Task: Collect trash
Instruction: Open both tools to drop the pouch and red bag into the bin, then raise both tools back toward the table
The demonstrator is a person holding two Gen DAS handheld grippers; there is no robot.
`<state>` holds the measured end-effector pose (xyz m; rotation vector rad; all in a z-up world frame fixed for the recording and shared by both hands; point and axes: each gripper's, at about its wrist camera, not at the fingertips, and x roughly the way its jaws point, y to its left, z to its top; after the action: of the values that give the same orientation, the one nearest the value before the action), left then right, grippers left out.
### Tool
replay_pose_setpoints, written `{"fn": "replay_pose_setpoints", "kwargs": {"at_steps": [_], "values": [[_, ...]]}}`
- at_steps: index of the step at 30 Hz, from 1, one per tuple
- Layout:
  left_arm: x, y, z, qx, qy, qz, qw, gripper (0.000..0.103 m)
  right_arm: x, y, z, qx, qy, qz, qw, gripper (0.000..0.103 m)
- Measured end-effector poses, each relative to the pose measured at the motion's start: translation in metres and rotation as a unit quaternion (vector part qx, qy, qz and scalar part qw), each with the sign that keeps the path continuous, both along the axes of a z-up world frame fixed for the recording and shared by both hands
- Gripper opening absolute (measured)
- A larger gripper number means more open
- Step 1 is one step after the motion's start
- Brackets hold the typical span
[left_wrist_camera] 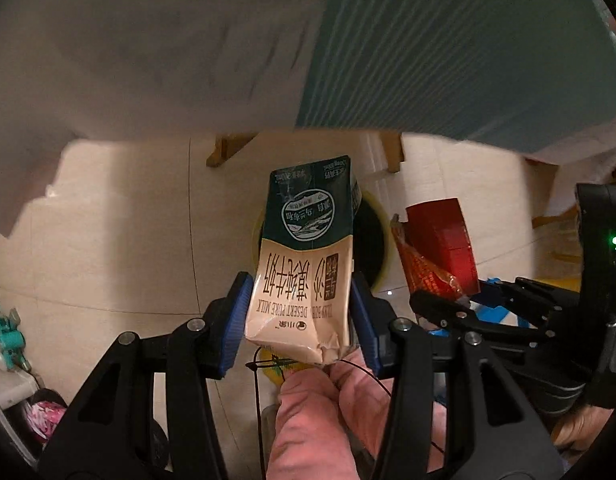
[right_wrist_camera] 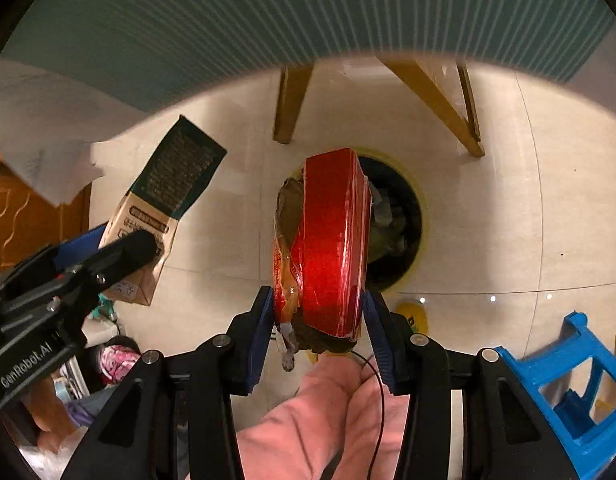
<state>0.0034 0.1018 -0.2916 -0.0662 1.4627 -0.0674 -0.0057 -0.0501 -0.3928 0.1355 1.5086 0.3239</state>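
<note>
Blue-padded, our left claw (left_wrist_camera: pixel 304 320) clamps a crumpled cream-and-dark-green milk carton (left_wrist_camera: pixel 308 256) by its sides, the carton hanging above the yellow-rimmed round bin (left_wrist_camera: pixel 381 236) on the pale tiled floor (left_wrist_camera: pixel 120 248). Our right claw (right_wrist_camera: pixel 317 336) pinches a shiny red cardboard box (right_wrist_camera: pixel 331 240) together with an orange crinkled wrapper (right_wrist_camera: pixel 282 276), both directly over the same bin, whose dark liner already holds crumpled rubbish. We see a teal ribbed tabletop (right_wrist_camera: pixel 308 16) edge overhead, wooden legs (right_wrist_camera: pixel 290 104) behind, and a blue plastic stool (right_wrist_camera: pixel 563 388) to the right.
</note>
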Motion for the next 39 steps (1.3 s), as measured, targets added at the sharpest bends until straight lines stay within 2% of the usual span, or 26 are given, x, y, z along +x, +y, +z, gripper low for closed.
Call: {"fn": "replay_pose_setpoints", "kwargs": {"at_steps": [5, 9, 12, 21, 23, 25, 26, 28, 34, 39], "values": [[-0.002, 0.001, -0.038, -0.004, 0.006, 0.005, 1.0000, 0.047, 0.012, 0.017, -0.034, -0.004, 0.005, -0.015, 1.000, 0.045], [-0.003, 0.005, -0.056, -0.006, 0.013, 0.007, 0.9999, 0.059, 0.022, 0.019, -0.050, -0.005, 0.009, -0.031, 0.999, 0.047], [0.004, 0.013, -0.061, -0.007, 0.016, 0.010, 0.9998, 0.063, 0.026, 0.019, -0.059, -0.003, 0.012, -0.042, 0.999, 0.047], [0.005, 0.015, -0.050, 0.003, 0.011, 0.016, 0.9998, 0.063, 0.043, 0.005, -0.073, 0.014, 0.013, -0.058, 0.998, 0.049], [0.005, 0.015, -0.046, 0.003, 0.007, 0.019, 0.9998, 0.063, 0.049, 0.004, -0.078, 0.020, 0.009, -0.058, 0.998, 0.052], [0.003, 0.016, -0.037, 0.002, 0.000, 0.022, 0.9997, 0.063, 0.051, 0.005, -0.073, 0.023, -0.001, -0.056, 0.998, 0.057], [0.003, 0.017, -0.034, 0.002, -0.002, 0.023, 0.9997, 0.063, 0.051, 0.006, -0.069, 0.024, -0.005, -0.054, 0.998, 0.064], [0.001, 0.016, -0.026, 0.004, -0.007, 0.026, 0.9996, 0.063, 0.054, 0.005, -0.060, 0.026, -0.018, -0.051, 0.998, 0.071], [-0.001, 0.018, 0.010, 0.002, -0.019, 0.033, 0.9993, 0.063, 0.054, 0.000, -0.025, 0.031, -0.034, -0.051, 0.998, 0.071], [-0.005, 0.021, 0.060, -0.005, -0.030, 0.036, 0.9989, 0.063, 0.044, -0.007, 0.026, 0.033, -0.038, -0.056, 0.997, 0.071]]}}
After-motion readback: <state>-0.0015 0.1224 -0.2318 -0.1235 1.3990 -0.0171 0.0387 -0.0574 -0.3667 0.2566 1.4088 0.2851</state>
